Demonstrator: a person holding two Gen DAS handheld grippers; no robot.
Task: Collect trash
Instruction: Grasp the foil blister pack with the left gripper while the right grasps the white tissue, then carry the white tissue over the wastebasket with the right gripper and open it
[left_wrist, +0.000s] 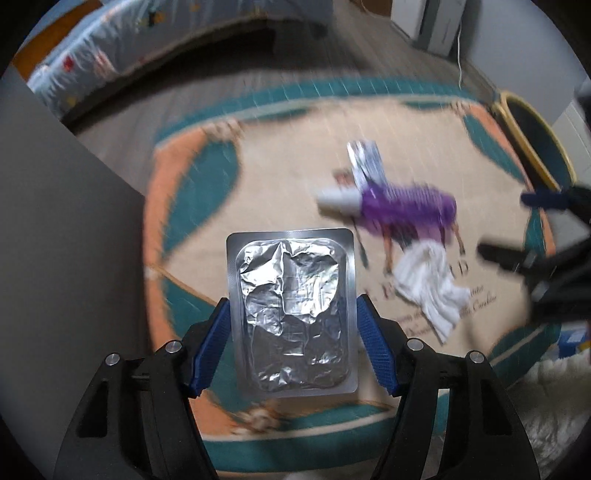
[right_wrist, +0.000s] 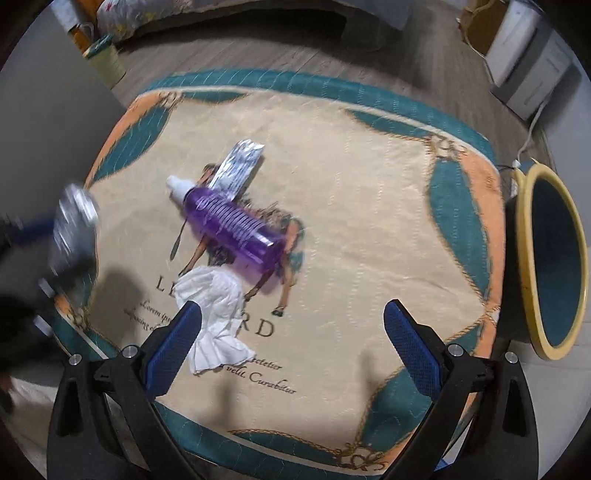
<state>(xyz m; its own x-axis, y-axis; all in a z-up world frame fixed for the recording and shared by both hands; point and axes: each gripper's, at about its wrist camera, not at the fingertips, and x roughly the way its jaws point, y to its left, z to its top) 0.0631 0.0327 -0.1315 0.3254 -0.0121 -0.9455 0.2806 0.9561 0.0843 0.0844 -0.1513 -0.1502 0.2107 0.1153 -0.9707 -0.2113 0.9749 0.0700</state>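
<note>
My left gripper (left_wrist: 292, 308) is shut on a silver foil blister pack (left_wrist: 291, 314) and holds it above the rug; it also shows blurred in the right wrist view (right_wrist: 74, 229). On the rug lie a purple bottle (right_wrist: 232, 225) with a white cap, a silver wrapper (right_wrist: 238, 168) behind it, and a crumpled white tissue (right_wrist: 214, 317). The left wrist view shows the bottle (left_wrist: 402, 206), the wrapper (left_wrist: 364, 158) and the tissue (left_wrist: 428, 284). My right gripper (right_wrist: 291, 314) is open and empty above the rug, with its left finger over the tissue. It appears at the right of the left wrist view (left_wrist: 517, 229).
A patterned beige, teal and orange rug (right_wrist: 369, 221) covers the floor. A round bin with a yellow rim (right_wrist: 550, 258) stands at its right edge, also in the left wrist view (left_wrist: 532, 140). A bed (left_wrist: 110, 55) is at the back, white furniture (right_wrist: 524, 55) back right.
</note>
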